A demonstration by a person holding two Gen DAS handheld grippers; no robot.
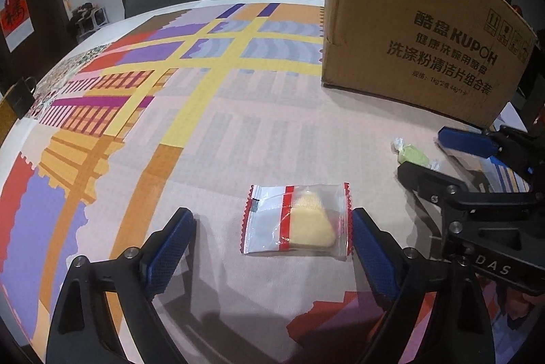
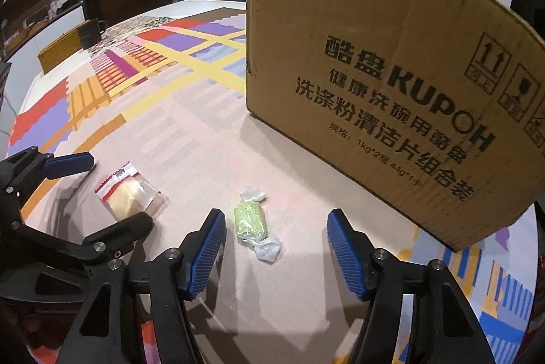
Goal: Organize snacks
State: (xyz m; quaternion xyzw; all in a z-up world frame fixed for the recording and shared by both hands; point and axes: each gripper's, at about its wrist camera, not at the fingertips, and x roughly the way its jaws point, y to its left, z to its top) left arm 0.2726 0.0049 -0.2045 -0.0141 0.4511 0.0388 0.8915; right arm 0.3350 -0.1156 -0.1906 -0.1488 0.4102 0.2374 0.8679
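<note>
1. Left gripper (image 1: 272, 248) is angled down at the table, jaws spread wide, blue pads on either side of a clear-and-white packet with red trim (image 1: 297, 218).
2. That packet lies flat on the patterned tablecloth (image 1: 211, 139), a pale yellow wedge-shaped snack showing through its clear end. It sits between the left pads, closer to the right-hand pad; that pad's tip is just beside the wrapper's crimped edge, and whether it touches I cannot tell. The left-hand pad is well clear of it.
3. Nothing is gripped on this side: the pads do not press on the packet.
4. Right gripper (image 2: 276, 248) is also tilted down, jaws parted about halfway, nothing clamped.
5. A green candy in a twisted clear wrapper (image 2: 251, 221) lies on the cloth between the right gripper's pads and slightly ahead of them, nearer the left-hand pad, touching neither.
6. From the right wrist view, the left gripper (image 2: 115, 187) shows off to the left, with the yellow snack packet (image 2: 131, 190) between its fingers.
7. A tall cardboard box (image 2: 391, 74) with printed black lettering stands ahead and to the right of both tools, just beyond the green candy.
</note>
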